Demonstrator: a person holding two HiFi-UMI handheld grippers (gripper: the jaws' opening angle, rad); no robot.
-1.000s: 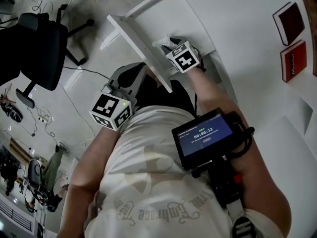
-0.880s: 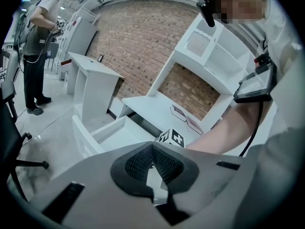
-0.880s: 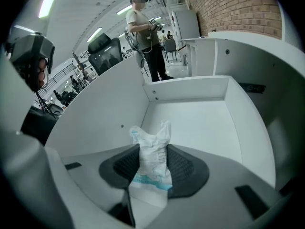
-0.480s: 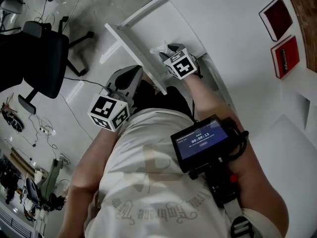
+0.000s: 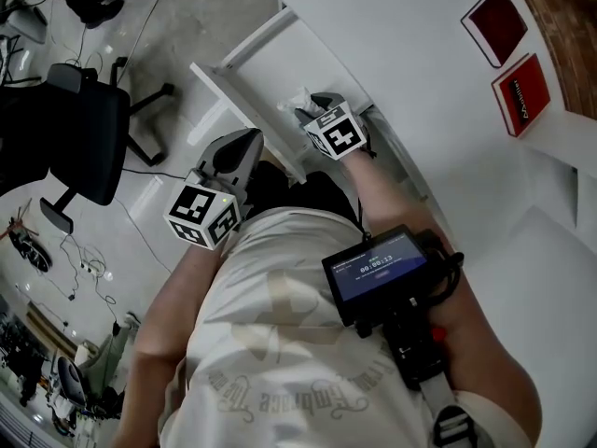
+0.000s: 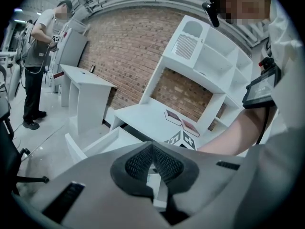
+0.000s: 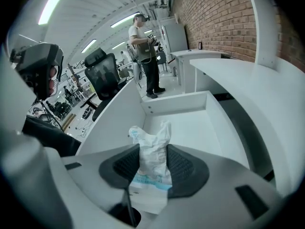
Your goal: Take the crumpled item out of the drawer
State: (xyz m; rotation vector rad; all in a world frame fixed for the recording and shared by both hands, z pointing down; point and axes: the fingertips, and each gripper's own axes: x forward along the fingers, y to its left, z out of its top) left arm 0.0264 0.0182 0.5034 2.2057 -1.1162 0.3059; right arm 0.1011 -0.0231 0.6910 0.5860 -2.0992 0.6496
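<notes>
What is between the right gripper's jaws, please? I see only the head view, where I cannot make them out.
Observer: The right gripper is shut on a crumpled white wrapper with blue print, which sticks up out of the grip.
Operator: Thank you. Is the wrapper clear of the drawer?
Observer: I cannot tell its height. The right gripper view shows the open drawer just beyond it, with its white floor and far wall.
Operator: And how are the left gripper's jaws?
Observer: The left gripper has its jaws together with nothing between them.
</notes>
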